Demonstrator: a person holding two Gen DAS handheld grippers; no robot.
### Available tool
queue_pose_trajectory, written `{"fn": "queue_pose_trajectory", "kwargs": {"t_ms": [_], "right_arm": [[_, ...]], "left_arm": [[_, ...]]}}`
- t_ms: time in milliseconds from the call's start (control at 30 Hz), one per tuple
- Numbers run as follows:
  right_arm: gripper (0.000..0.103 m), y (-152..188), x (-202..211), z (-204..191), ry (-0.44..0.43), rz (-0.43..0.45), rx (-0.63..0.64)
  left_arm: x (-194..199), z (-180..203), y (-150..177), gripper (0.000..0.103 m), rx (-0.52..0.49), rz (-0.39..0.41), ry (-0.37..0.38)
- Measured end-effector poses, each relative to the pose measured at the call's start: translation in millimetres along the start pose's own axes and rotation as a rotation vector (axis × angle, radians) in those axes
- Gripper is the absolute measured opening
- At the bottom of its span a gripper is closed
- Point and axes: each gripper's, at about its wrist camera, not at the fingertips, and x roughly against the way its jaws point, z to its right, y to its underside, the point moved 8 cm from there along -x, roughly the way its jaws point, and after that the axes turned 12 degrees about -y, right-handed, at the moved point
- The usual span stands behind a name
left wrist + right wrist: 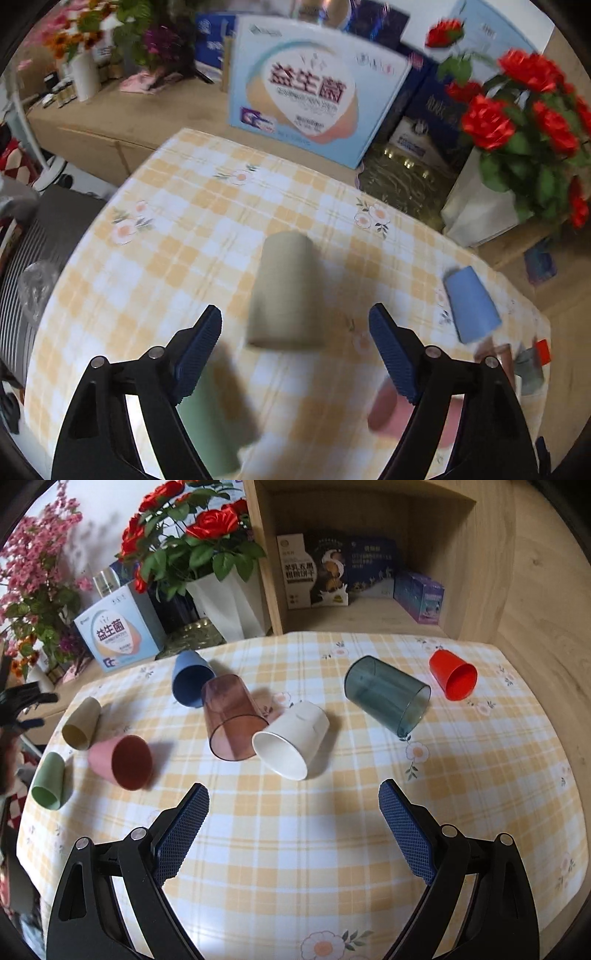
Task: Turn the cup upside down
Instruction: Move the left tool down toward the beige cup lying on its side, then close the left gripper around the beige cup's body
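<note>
Several cups lie on their sides on the yellow checked tablecloth (295, 849). In the right wrist view: a white cup (291, 738), a pink clear cup (232, 716), a dark blue cup (190, 677), a grey clear cup (388, 694), a red cup (452, 675), a pink cup (122, 762), a khaki cup (82, 723) and a green cup (50, 781). My right gripper (293, 827) is open, just short of the white cup. My left gripper (295, 354) is open, with the khaki cup (286, 291) just beyond its fingertips, the green cup (218, 413) and pink cup (388, 410) beside its fingers. The left view is blurred.
A blue cup (472, 306) lies to the right in the left wrist view. A printed box (314, 92), red roses in a white vase (229, 598) and a wooden shelf (369, 616) with boxes stand behind the table. A dark radiator-like object (33, 258) is at the table's left.
</note>
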Motion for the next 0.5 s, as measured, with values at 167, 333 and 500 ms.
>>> {"fn": "queue_pose_trajectory", "kwargs": {"t_ms": [167, 333, 500], "right_arm": [[0.090, 0.1, -11.4, 5.9, -0.006, -0.040, 0.014], [0.090, -0.1, -19.2, 12.6, -0.010, -0.059, 0.005], [0.090, 3.2, -23.9, 14.3, -0.022, -0.071, -0.012]], "left_arm": [[-51.9, 7.6, -10.9, 0.080, -0.024, -0.096, -0.049], [-85.6, 1.1, -15.0, 0.077, -0.029, -0.180, -0.111], [-101.5, 4.5, -15.1, 0.077, -0.061, -0.216, -0.141]]}}
